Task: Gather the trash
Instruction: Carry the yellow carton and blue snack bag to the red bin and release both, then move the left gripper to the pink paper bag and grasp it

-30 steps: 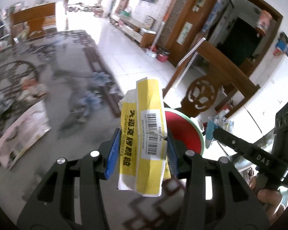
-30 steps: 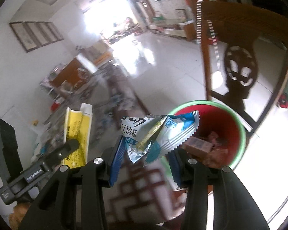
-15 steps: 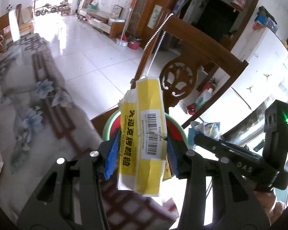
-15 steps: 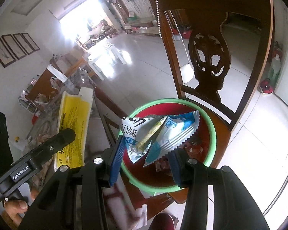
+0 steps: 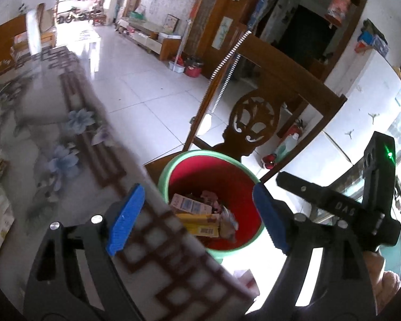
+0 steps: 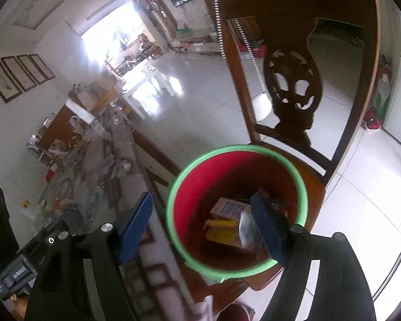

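A red bin with a green rim (image 5: 173, 163) (image 6: 227, 148) stands on a wooden chair seat beside the table. Inside it lie a yellow packet (image 5: 199, 223) (image 6: 223, 231), a pale snack wrapper (image 6: 245, 228) and a small carton (image 5: 191, 204) (image 6: 227, 208). My left gripper (image 5: 197, 219) is open and empty, over the table edge and the bin. My right gripper (image 6: 205, 223) is open and empty, above the bin's mouth. The right gripper's body also shows at the right of the left wrist view (image 5: 334, 206).
The table with a patterned cloth (image 5: 74, 144) (image 6: 104, 171) runs left of the bin, with litter further along it. A carved wooden chair back (image 5: 256, 117) (image 6: 294, 85) rises behind the bin. White tiled floor (image 5: 136, 88) lies beyond.
Both grippers have opened. The yellow packet has dropped from the left one and the snack wrapper from the right one, and both now lie in the bin.
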{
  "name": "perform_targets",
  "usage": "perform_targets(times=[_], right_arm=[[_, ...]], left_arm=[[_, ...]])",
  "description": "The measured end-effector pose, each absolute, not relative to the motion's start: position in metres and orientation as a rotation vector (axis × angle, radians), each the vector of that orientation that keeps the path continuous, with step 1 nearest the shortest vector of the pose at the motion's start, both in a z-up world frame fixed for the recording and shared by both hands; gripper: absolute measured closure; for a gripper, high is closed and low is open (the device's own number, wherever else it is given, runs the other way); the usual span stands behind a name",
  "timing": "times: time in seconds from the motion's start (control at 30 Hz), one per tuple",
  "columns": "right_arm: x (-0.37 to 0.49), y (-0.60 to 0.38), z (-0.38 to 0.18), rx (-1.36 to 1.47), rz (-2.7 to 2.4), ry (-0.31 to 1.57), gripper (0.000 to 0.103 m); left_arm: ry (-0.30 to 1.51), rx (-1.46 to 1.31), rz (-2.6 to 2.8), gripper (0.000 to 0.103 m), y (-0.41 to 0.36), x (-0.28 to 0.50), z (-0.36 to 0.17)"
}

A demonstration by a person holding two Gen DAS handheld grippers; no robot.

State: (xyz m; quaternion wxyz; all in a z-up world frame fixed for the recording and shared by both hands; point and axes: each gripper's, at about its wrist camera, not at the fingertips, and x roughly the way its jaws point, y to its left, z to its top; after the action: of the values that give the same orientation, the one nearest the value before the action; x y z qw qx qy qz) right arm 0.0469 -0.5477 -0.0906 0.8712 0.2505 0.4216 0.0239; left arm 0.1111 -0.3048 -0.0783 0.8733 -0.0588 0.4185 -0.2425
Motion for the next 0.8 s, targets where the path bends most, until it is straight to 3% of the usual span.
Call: perform_targets(times=[0.23,0.3,0.57,0.8], right_arm=[[0.036,-0.489,-0.059,0.572,0.306,0.893,0.029],[0.032,-0.462,-0.054,0.579,0.404,0.909,0.025],[0.025,-0.402,-0.053,0.474,0.524,0.978,0.024],[0.024,-0.404,-0.058,0.498,0.517,0.998,0.024]], left_arm=[[0.845,-0.025,-0.393,0.018,-0.242,0.089,-0.069],[0.847,0.033,-0.351,0.018,-0.219,0.087,-0.070],[0.989,0.126,-0.118,0.018,-0.094,0.097,-0.095],[1.093,0.231,-0.077,0.018,-0.076,0.115,-0.128]])
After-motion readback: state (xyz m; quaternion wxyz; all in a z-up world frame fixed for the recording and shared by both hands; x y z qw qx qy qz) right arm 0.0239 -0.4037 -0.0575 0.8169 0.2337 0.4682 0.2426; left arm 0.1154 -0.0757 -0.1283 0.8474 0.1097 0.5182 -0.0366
